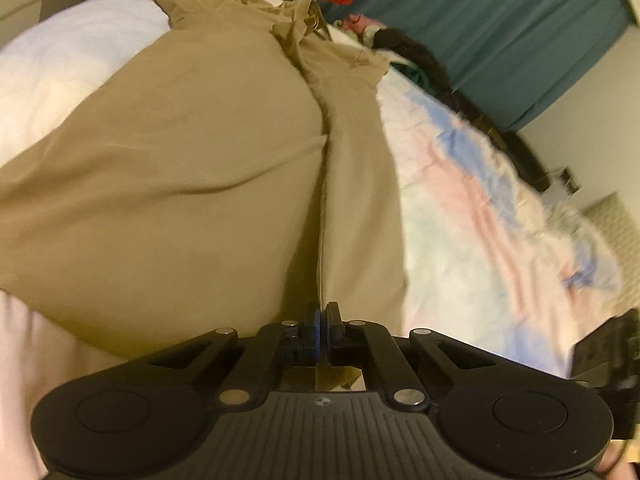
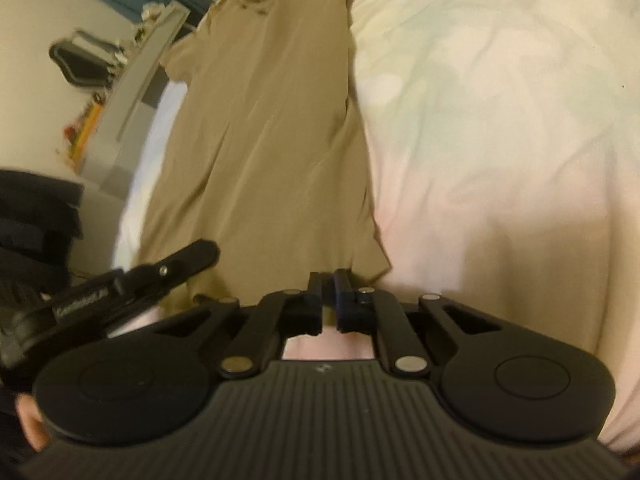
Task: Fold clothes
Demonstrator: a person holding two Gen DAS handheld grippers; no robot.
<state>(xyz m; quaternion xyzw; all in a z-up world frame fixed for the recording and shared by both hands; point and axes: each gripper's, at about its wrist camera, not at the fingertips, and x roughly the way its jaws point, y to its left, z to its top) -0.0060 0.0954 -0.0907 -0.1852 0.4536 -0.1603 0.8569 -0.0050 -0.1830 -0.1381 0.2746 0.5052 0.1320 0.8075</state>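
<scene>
Left wrist view: the left gripper [image 1: 321, 312] is seen closed tight on the near edge of the tan cloth [image 1: 192, 184]. A thin fold of the cloth is pinched between its fingers. From the gripper, the cloth is stretched straight away, far up the bed [image 1: 480, 208]. Its long side runs forward, away from the gripper. A deep crease is seen down the middle, in line with the fingers.

Right wrist view: the right gripper [image 2: 328, 282] is seen almost closed, with a small gap left. The near edge of the tan cloth [image 2: 272, 128] looks caught there, but the pinch is partly hidden. Here too the cloth is laid long and straight ahead, with the bed sheet [image 2: 500, 120] to its right. The left gripper [image 2: 168, 272] is seen just beside, on the left. Both are at the same near end, so neither can be called nearer.
</scene>
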